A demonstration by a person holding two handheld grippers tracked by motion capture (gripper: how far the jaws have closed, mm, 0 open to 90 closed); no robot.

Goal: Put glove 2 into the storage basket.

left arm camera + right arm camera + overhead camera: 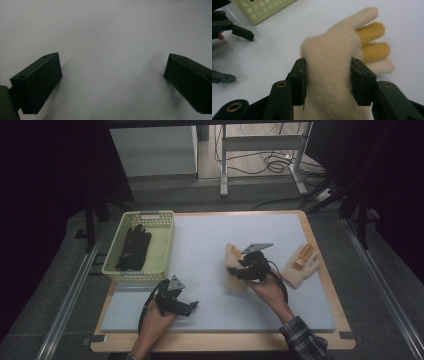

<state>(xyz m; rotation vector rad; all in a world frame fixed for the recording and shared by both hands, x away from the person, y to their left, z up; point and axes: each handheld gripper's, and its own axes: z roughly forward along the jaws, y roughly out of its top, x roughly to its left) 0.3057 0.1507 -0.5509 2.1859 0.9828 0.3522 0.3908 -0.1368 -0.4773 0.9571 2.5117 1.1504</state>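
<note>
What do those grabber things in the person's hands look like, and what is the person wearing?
Each hand-held gripper is black. The left hand-held gripper has two blocky black jaws, a grey three-cornered plate on top and a black cable looping from it. The right hand-held gripper has the same kind of grey plate, with brass-coloured rings around holes in its arms. The right arm wears a dark plaid sleeve.

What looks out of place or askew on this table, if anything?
Nothing is damaged or spilled. The cream glove is bunched between the right gripper fingers, its mate lies apart near the right edge, and black gloves sit in the basket. The left gripper is open over bare mat.
</note>
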